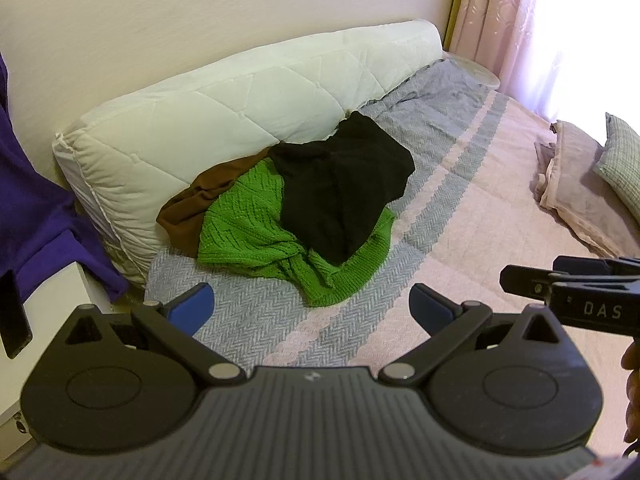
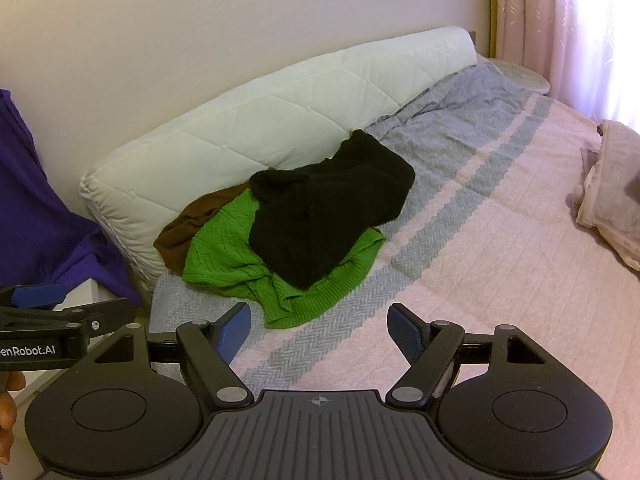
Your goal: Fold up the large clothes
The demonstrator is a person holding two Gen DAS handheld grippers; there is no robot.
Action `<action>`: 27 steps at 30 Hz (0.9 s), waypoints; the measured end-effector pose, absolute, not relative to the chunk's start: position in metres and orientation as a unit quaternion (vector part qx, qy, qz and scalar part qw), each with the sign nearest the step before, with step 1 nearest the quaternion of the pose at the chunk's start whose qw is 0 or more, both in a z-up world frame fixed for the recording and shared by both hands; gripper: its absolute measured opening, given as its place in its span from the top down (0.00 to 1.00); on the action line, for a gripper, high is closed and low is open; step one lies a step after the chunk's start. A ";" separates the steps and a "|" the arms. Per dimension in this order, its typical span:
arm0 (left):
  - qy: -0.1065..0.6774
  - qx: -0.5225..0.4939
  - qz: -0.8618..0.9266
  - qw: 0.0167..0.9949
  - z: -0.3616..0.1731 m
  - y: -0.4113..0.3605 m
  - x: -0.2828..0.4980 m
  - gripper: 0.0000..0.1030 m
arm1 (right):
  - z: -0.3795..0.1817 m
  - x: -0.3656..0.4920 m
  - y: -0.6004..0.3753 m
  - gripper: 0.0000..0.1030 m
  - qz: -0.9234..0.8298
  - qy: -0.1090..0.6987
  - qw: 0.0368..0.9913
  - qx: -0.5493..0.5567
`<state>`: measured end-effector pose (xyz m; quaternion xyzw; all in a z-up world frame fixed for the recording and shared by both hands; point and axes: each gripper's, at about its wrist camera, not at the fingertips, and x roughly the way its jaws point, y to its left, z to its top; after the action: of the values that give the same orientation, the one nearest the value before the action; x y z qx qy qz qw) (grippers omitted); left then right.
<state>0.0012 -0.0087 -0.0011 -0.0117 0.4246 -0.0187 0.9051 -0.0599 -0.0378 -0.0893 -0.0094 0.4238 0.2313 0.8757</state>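
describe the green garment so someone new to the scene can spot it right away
Start at the long white quilted bolster along the wall side of the bed. A small heap of clothes lies against its front. The green knit sweater is the heap's middle layer: bright, ribbed, spreading toward the camera, under the black garment and beside the brown one.

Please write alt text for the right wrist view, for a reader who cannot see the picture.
A heap of clothes lies on a bed: a black garment on top of a green knitted sweater, with a brown garment beside it. The open, empty right tongs hover in front, and a white quilted cushion leans against the wall behind.
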 end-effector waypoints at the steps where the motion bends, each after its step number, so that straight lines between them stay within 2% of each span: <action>1: 0.425 -0.012 -0.019 0.905 -0.001 -0.009 0.001 0.01 | -0.089 -0.060 -0.038 0.30 0.232 0.424 0.875 -0.010; 27: 0.436 -0.016 0.008 0.900 -0.012 -0.035 0.018 0.01 | -0.105 -0.026 -0.064 0.30 0.253 0.441 0.861 -0.008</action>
<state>0.0176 -0.0347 -0.0117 -0.0156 0.4360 0.0077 0.8998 -0.0257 -0.0643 -0.1054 -0.0078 0.4406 0.2525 0.8614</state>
